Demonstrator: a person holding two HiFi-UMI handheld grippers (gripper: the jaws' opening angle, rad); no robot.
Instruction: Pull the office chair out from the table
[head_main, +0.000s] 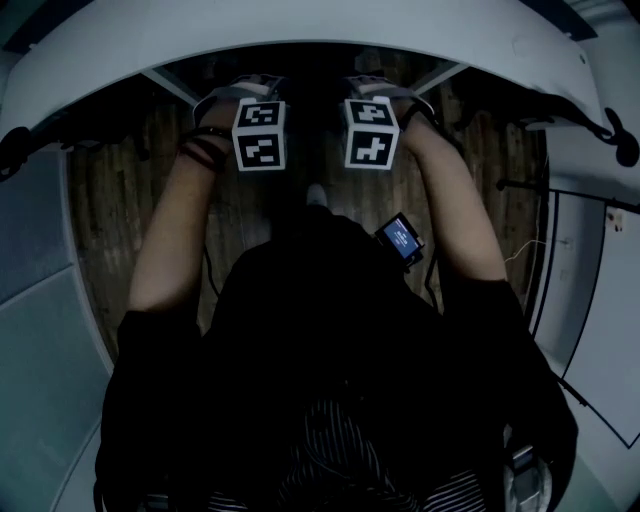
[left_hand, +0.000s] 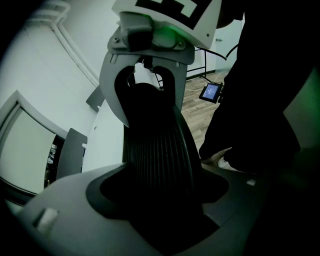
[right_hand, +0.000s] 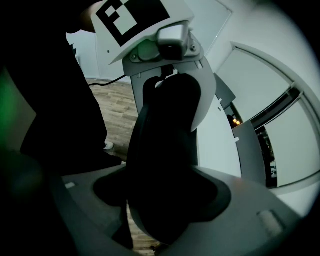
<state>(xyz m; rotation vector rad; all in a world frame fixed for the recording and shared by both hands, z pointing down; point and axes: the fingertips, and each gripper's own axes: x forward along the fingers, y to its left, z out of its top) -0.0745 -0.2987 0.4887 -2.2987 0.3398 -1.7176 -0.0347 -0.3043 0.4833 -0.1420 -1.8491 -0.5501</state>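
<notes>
Pulling on the office chair (left_hand: 160, 150) is judged to be the step in hand. Its dark ribbed backrest (right_hand: 165, 145) is seen upright between the person and the white bench (head_main: 300, 25), close to the bench edge. The left hand-held gripper (left_hand: 160, 200) is clamped on the backrest's top edge, its jaws set wide with the backrest filling the gap. The right hand-held gripper (right_hand: 165, 200) is clamped the same way just beside it. For the next move, a level, even draw by both toward the person is called for, with both grips kept firm so the chair is rolled straight over the wooden floor (head_main: 120, 200). No brand is seen. Only square black-and-white patterns are shown on the marker cubes (head_main: 260, 135). A small lit screen (head_main: 400, 240) is too small to be read.
</notes>
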